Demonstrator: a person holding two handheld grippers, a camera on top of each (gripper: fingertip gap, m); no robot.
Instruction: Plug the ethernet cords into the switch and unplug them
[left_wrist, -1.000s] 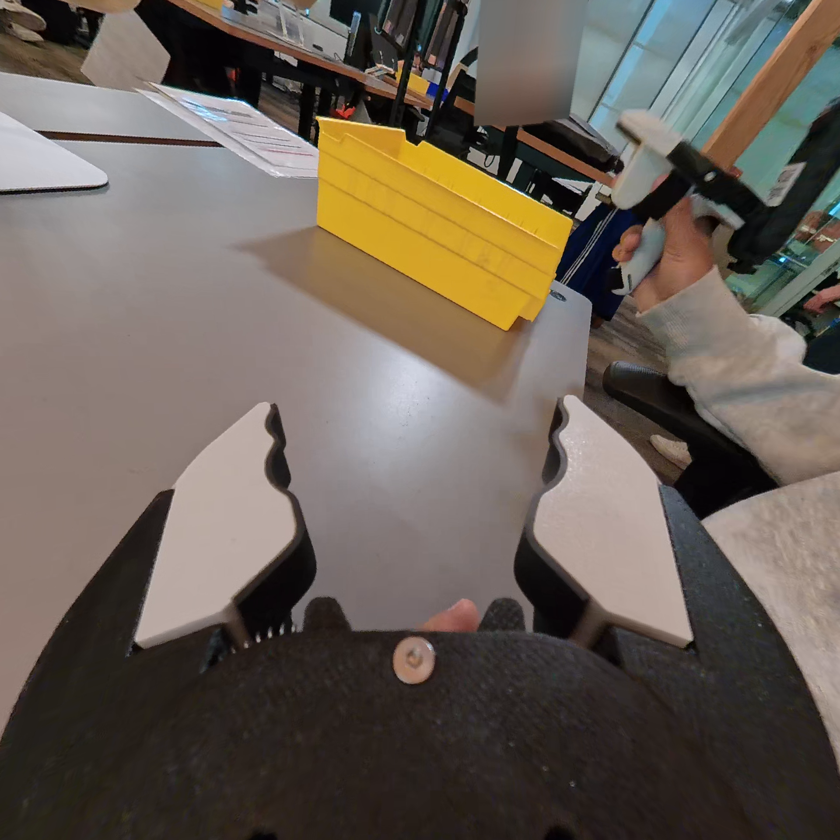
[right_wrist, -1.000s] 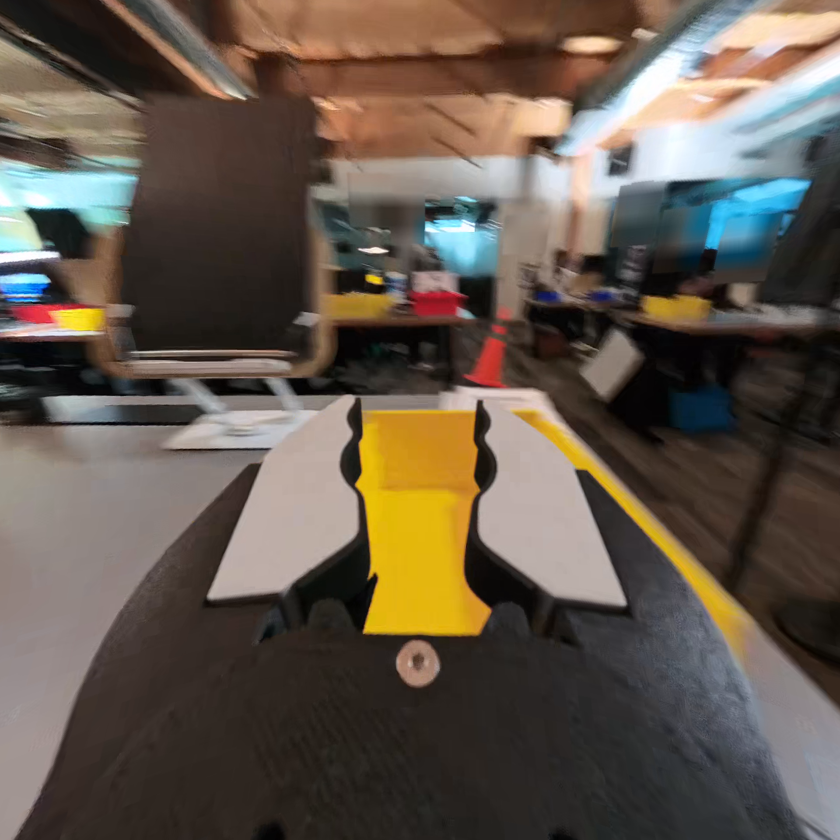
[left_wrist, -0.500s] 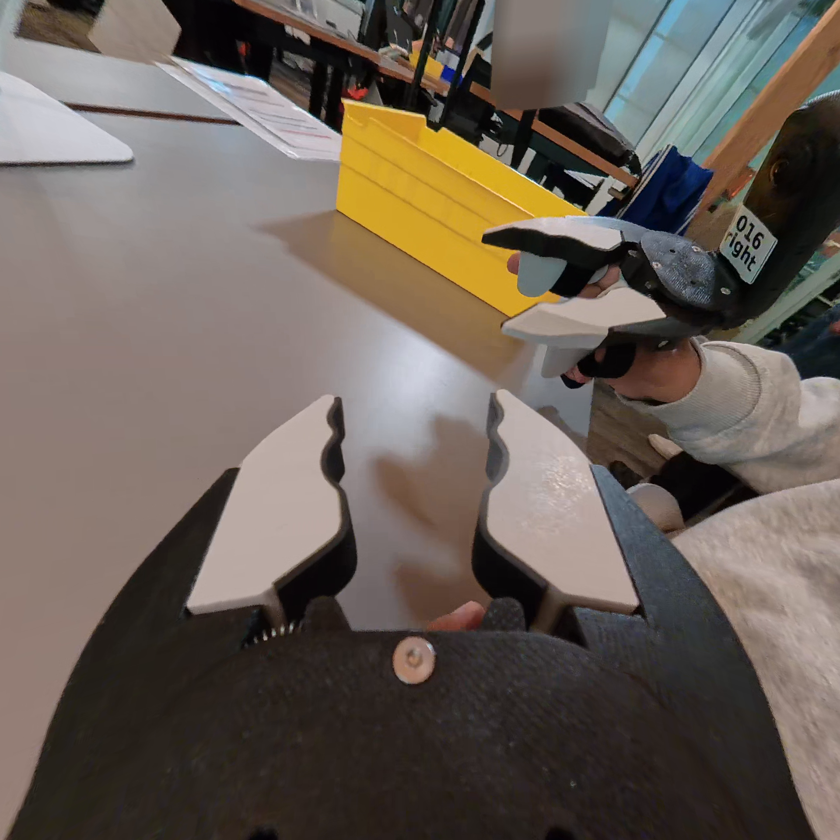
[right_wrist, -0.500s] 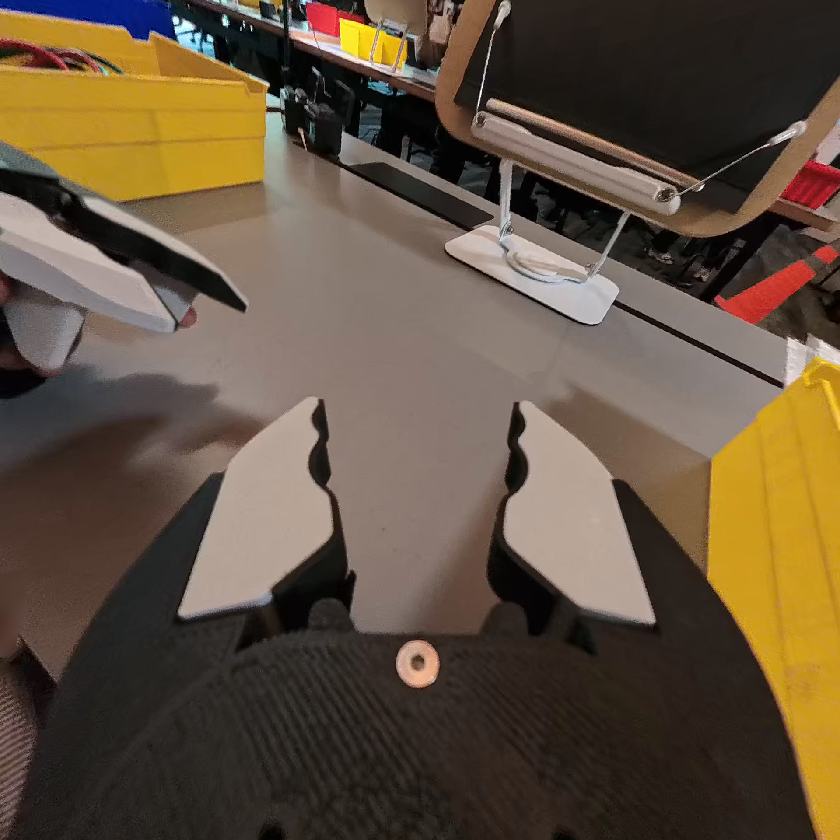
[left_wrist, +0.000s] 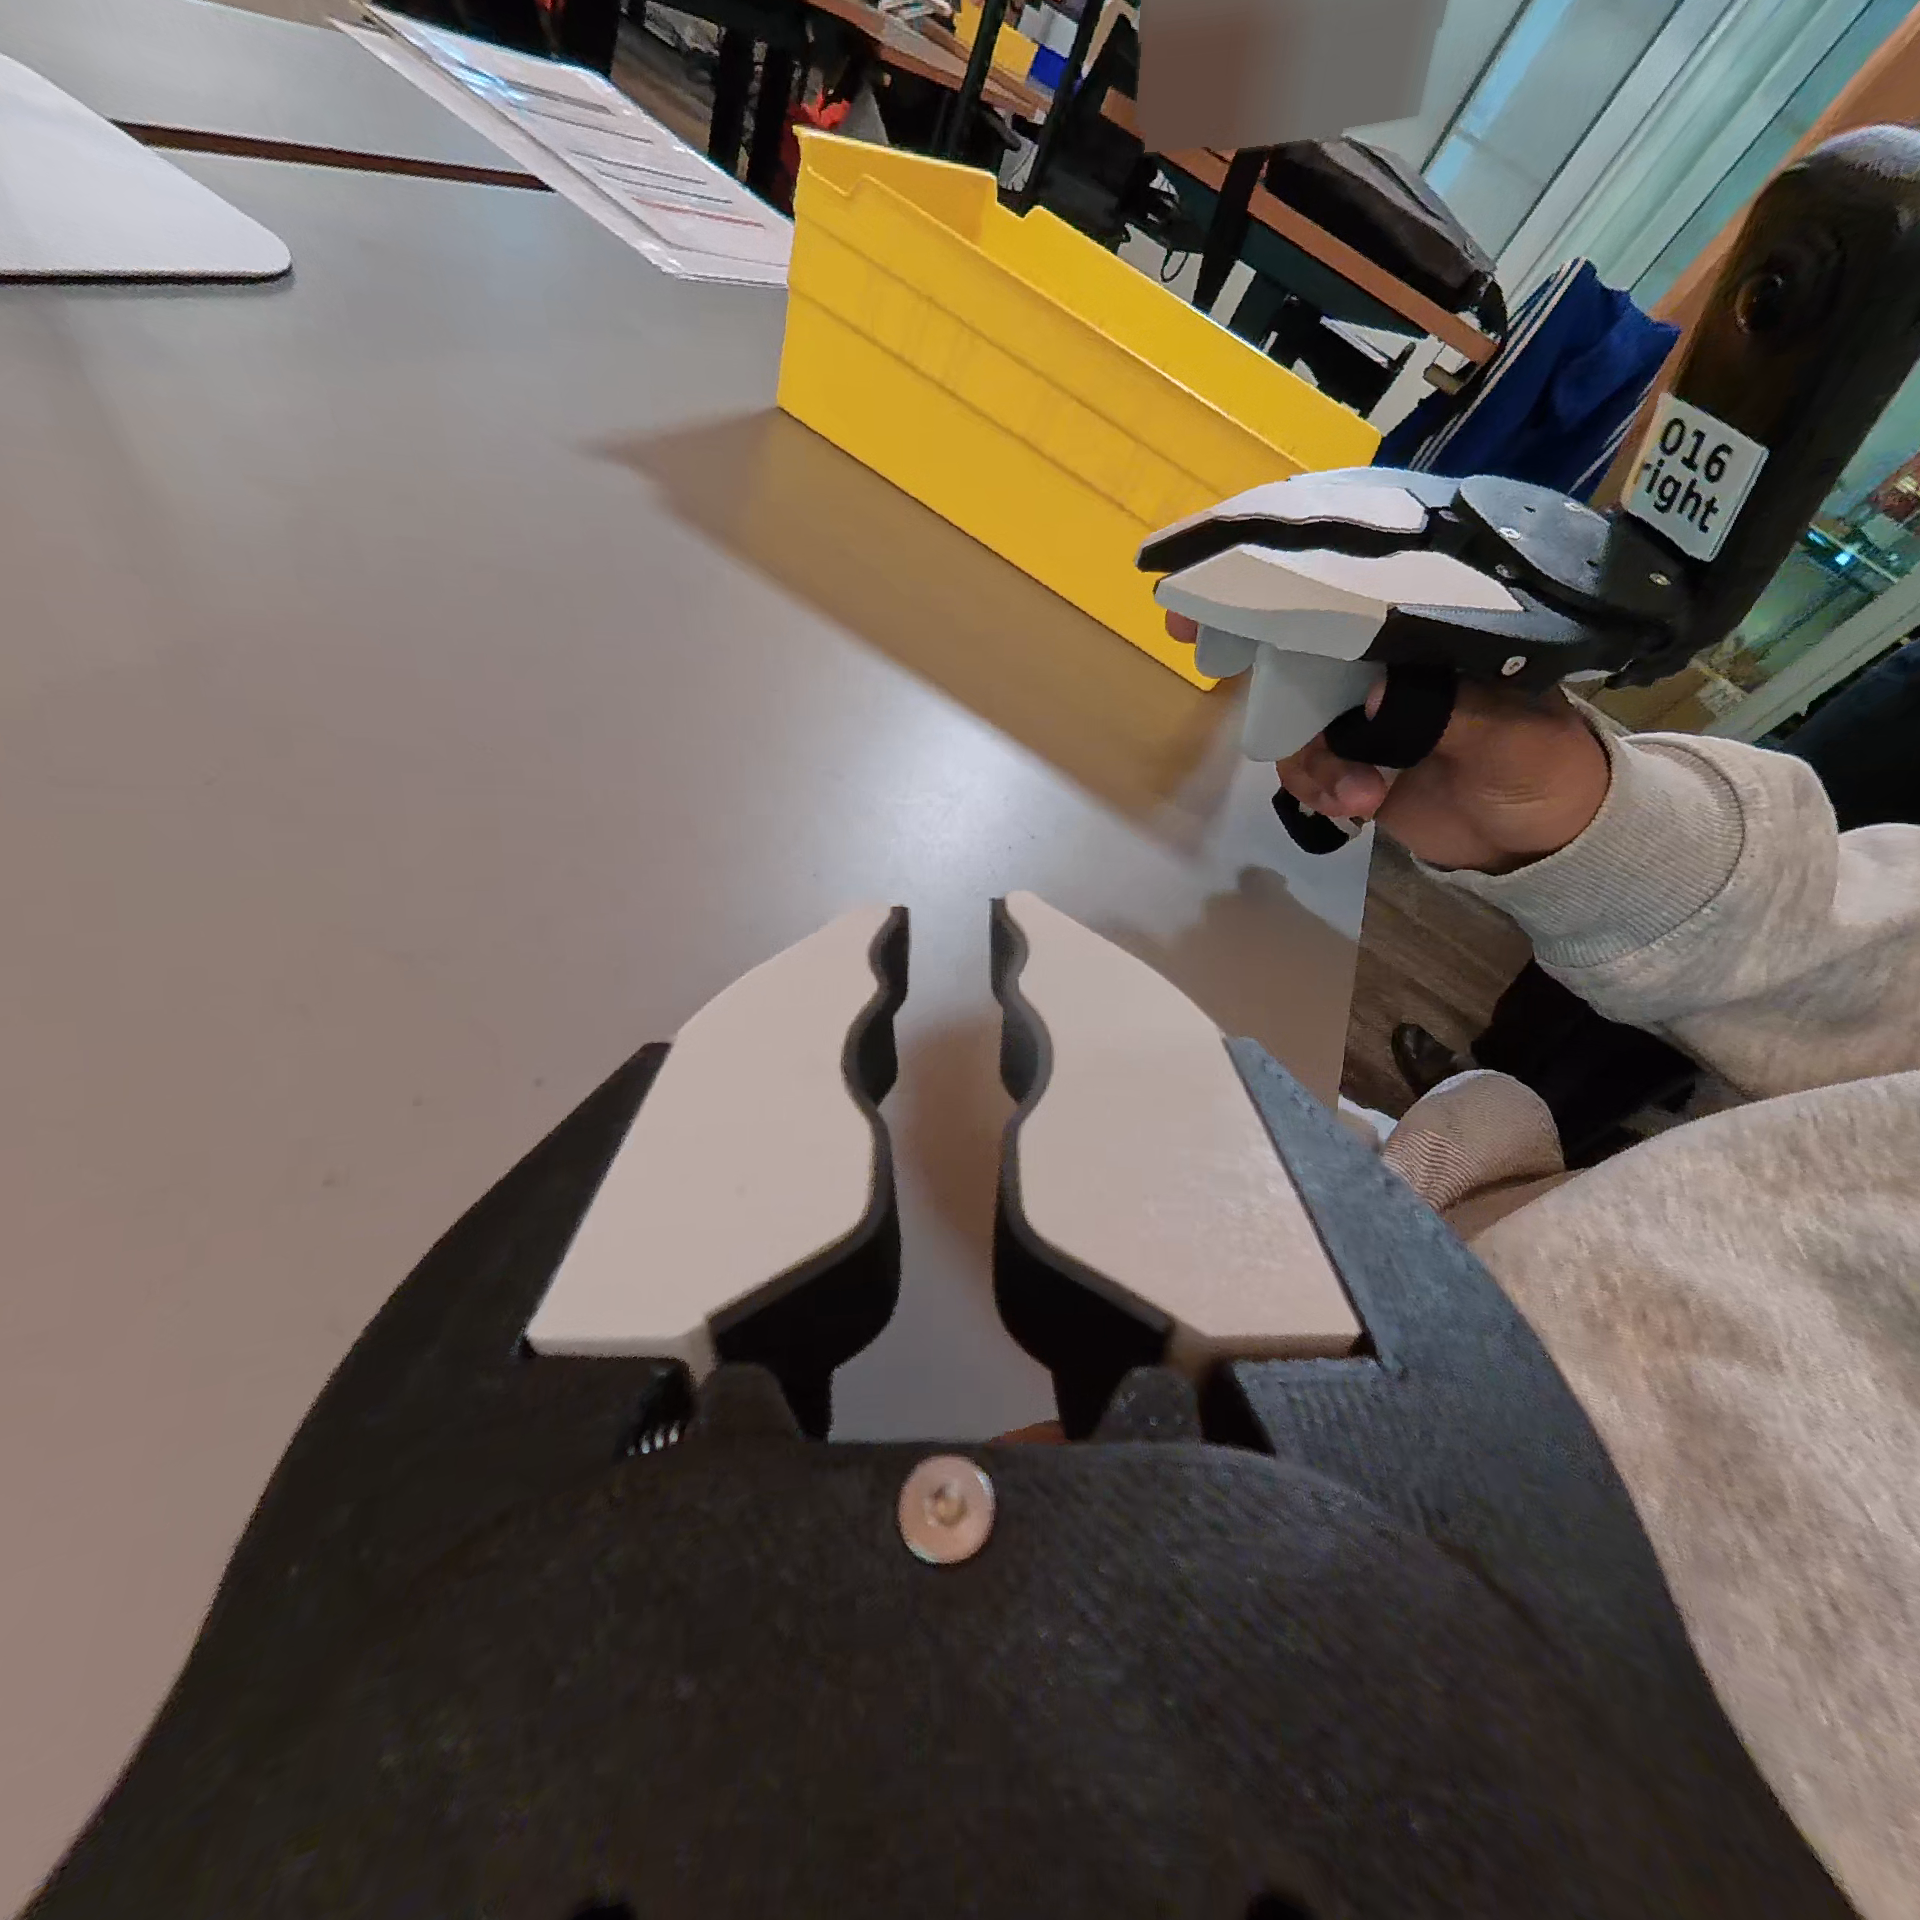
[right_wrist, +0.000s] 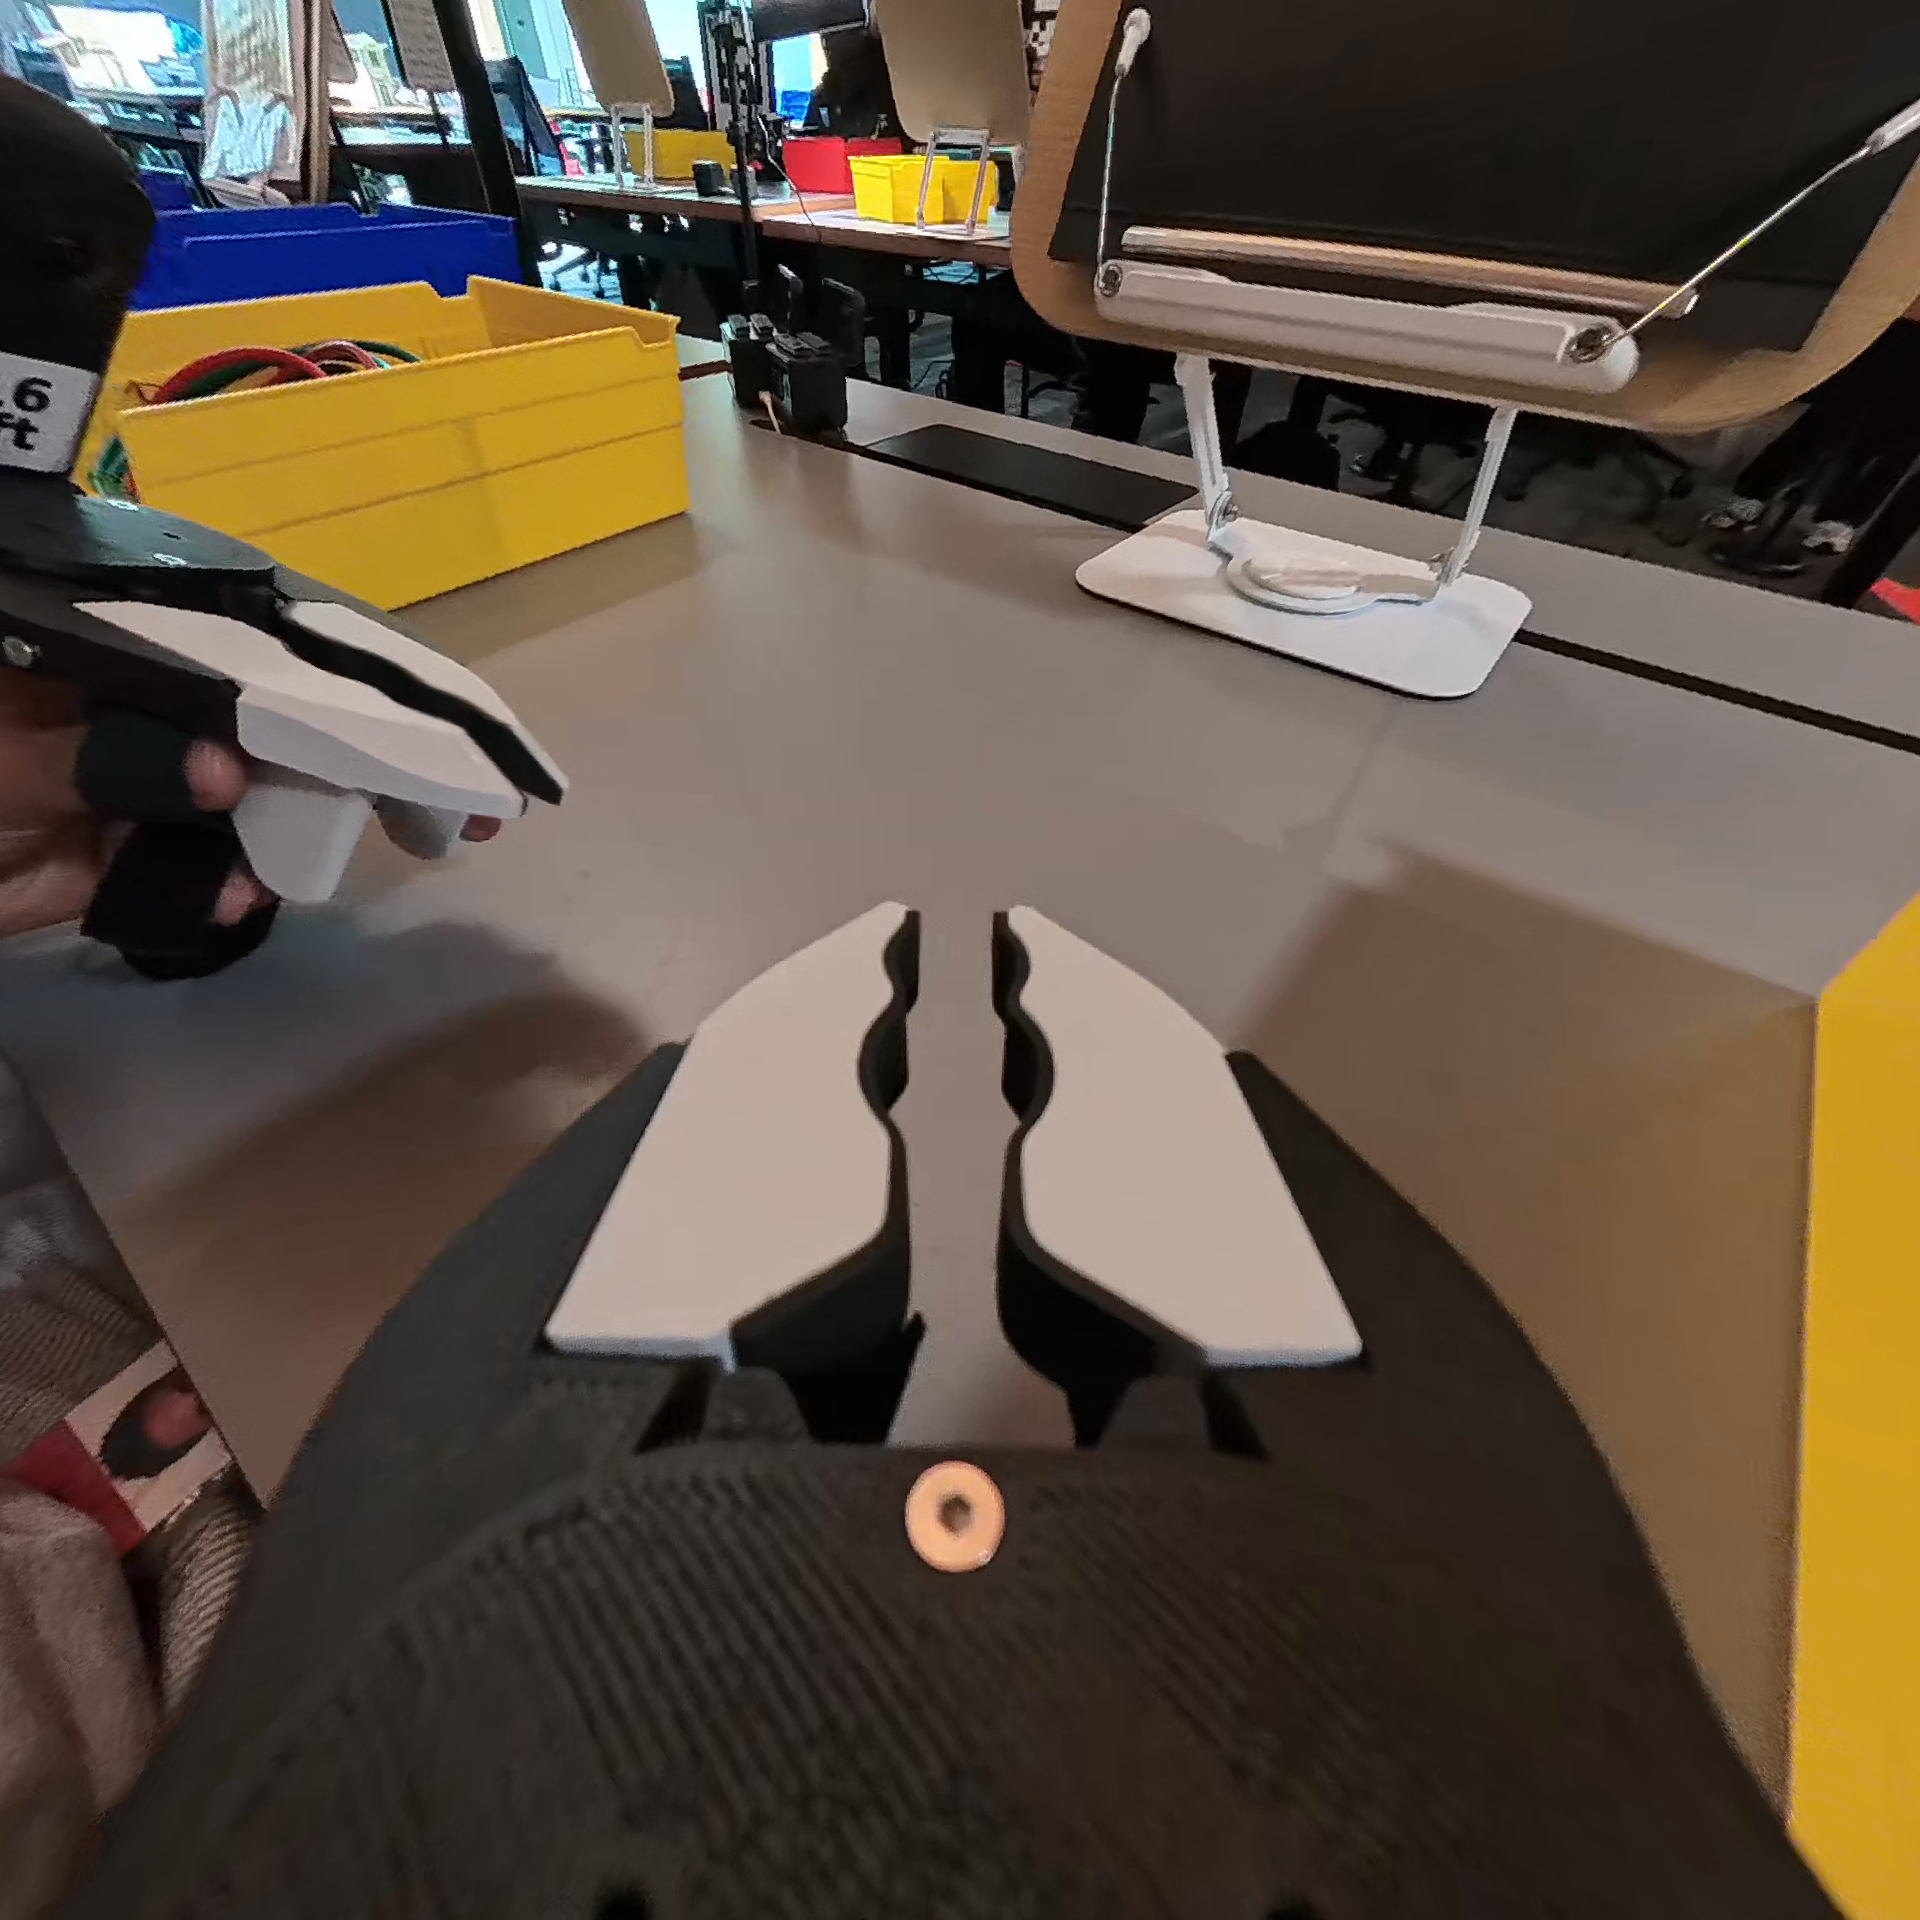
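Observation:
Red, green and other coloured cords (right_wrist: 272, 364) lie in a yellow bin (right_wrist: 416, 468) at the far left of the right wrist view. No switch is in view. My left gripper (left_wrist: 948, 920) hovers over the grey table (left_wrist: 364, 623), its jaws closed to a thin gap with nothing between them. My right gripper (right_wrist: 956, 920) stands the same way, empty. Each gripper shows in the other's view: the right one (left_wrist: 1153, 580) near the table's right edge, the left one (right_wrist: 535, 795) at the left, both held in a person's hands.
A second yellow bin (left_wrist: 1039, 384) sits by the table's right edge and also shows in the right wrist view (right_wrist: 1860, 1351). A screen on a white stand (right_wrist: 1309, 603) stands at the back. A printed sheet (left_wrist: 644, 166) lies far off. A blue bin (right_wrist: 312, 244) sits behind the cords.
Both grippers have closed from wide open to a thin gap. The right gripper swung down from pointing across the room to over the table, facing the left one.

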